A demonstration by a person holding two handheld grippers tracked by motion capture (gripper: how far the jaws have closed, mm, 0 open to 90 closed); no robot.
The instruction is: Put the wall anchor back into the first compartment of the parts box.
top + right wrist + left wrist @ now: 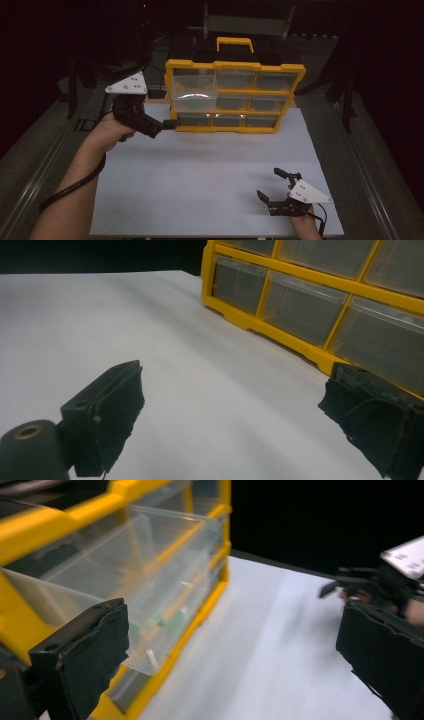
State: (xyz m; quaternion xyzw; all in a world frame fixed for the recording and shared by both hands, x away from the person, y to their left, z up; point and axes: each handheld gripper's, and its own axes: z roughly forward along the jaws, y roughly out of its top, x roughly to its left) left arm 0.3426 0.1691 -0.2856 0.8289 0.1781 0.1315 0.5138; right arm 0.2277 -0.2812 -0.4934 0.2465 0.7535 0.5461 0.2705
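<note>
The yellow drawer cabinet (235, 95) stood at the table's (210, 175) far edge, its top-left clear drawer (194, 89) pulled out. The left gripper (167, 124), jaws apart, hovered by its lower left corner, perhaps touching. The right gripper (274, 186) rested near the table's front, jaws apart.

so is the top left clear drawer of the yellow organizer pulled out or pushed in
Pulled out. The top-left clear plastic drawer juts forward of the yellow organizer frame, while its neighbours sit flush. The left hand-held gripper is open beside it.
</note>
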